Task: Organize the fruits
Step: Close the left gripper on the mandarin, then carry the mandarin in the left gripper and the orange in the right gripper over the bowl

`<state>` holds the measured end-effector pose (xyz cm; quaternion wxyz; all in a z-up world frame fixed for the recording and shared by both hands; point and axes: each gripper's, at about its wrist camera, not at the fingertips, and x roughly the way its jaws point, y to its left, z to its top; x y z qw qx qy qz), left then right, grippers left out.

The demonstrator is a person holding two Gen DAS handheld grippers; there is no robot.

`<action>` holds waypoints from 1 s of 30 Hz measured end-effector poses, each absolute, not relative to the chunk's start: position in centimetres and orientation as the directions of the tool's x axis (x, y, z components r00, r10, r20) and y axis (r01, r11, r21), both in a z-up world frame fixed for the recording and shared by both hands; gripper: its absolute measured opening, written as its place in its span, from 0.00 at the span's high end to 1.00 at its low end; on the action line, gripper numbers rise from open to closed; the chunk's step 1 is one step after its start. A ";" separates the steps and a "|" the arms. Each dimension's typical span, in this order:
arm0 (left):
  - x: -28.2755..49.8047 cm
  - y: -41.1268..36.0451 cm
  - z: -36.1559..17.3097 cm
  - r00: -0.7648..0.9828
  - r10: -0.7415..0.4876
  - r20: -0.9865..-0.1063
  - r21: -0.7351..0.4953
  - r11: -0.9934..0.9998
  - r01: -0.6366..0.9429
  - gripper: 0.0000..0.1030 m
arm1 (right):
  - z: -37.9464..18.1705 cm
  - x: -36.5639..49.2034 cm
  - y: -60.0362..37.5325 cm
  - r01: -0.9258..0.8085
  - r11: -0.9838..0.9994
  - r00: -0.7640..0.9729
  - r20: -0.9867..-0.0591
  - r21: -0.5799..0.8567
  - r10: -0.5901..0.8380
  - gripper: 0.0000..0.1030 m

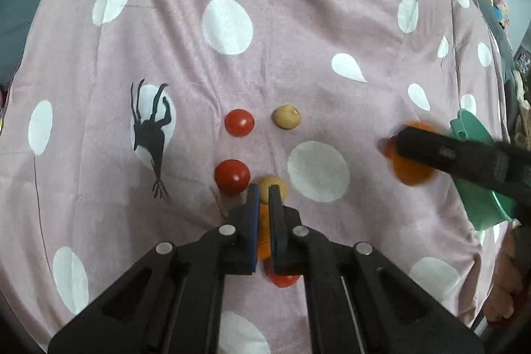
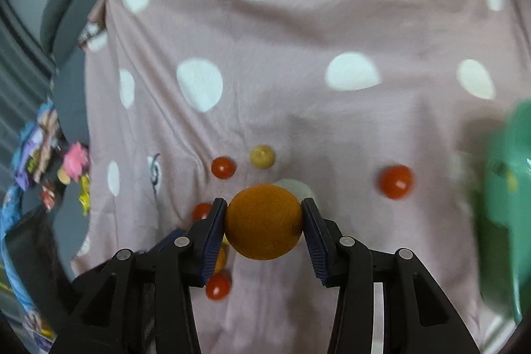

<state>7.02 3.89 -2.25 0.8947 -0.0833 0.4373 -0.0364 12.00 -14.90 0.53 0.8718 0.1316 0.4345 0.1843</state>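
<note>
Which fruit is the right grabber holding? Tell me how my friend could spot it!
Start at the pink bedsheet with big white dots. Near its bottom edge, in the right wrist view, the right gripper pinches an orange between its two fingers. It is the biggest fruit, dull orange and off the cloth, unlike the little shiny red tomatoes lying around.

Your fruit lies on a pink bedsheet (image 1: 186, 62) with white dots. On it you have two red tomatoes (image 1: 239, 122) beside two tan round fruits (image 1: 286, 117), and a green container (image 1: 478, 188) at the right edge.
</note>
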 end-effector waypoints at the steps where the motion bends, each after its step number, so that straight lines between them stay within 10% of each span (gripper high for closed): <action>1: 6.9 4.0 -2.1 0.614 -0.144 -0.776 -0.193 0.981 -0.014 0.96 | 0.6 11.3 -15.8 -0.194 0.897 0.572 -0.697 0.398 0.433 0.54; 4: 6.5 4.6 -1.3 0.615 -0.169 -0.770 -0.220 0.975 -0.007 0.94 | 0.5 10.2 -16.9 -0.177 0.886 0.601 -0.666 0.429 0.442 0.54; 8: 6.1 4.9 -0.3 0.625 -0.163 -0.763 -0.208 0.978 0.001 0.65 | 0.1 9.9 -16.7 -0.158 0.891 0.604 -0.672 0.425 0.428 0.54; 30: 7.5 2.3 -3.5 0.580 0.038 -0.813 0.061 0.998 0.020 0.68 | 1.2 8.7 -18.1 -0.178 0.893 0.620 -0.657 0.414 0.429 0.54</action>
